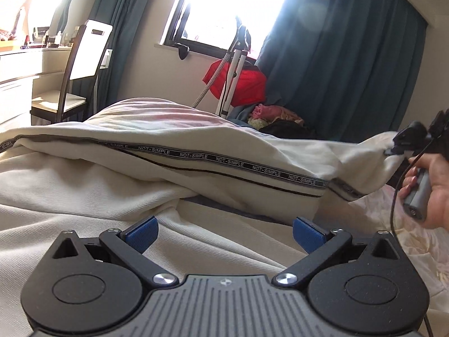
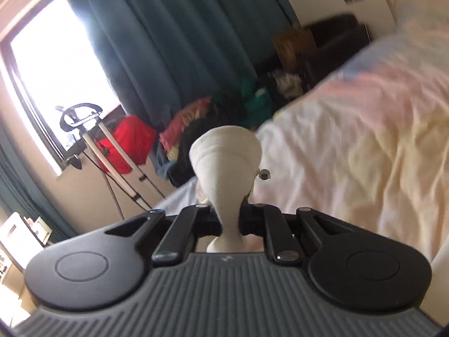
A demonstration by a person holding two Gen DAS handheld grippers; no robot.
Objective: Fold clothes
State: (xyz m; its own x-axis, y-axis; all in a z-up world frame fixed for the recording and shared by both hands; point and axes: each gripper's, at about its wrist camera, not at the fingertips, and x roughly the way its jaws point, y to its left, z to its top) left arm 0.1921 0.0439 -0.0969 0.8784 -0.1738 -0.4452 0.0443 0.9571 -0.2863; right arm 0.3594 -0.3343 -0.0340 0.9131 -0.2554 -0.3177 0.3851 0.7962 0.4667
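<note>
Left gripper (image 1: 224, 234) sits low over the cream garment (image 1: 118, 185), jaws spread wide w/ both blue pads (image 1: 141, 234) apart and nothing between them; cloth lies just under/ahead of them. The garment is spread across the bed (image 2: 364, 146), bunched into a long raised fold w/ a black "NOT-SIMPLE" printed tape (image 1: 244, 165) running along its edge. At far right of the left wrist view, the right gripper (image 1: 404, 143) pinches the far corner of the same garment, lifted off the bed, w/ the person's right hand (image 1: 432, 193) around its handle. Right wrist view confirms: right gripper (image 2: 228, 216) clamped tight on a bunched neck of cream cloth (image 2: 226, 163), which fans out above the fingers; view is blurred. Bkgd: bright window (image 1: 233, 5), teal curtains (image 1: 345, 56), a red bag (image 1: 244, 84) by a white stand (image 1: 233, 70), a chair (image 1: 75, 67) at left, a pile of mixed clothes (image 2: 202, 123) beside the bed.
</note>
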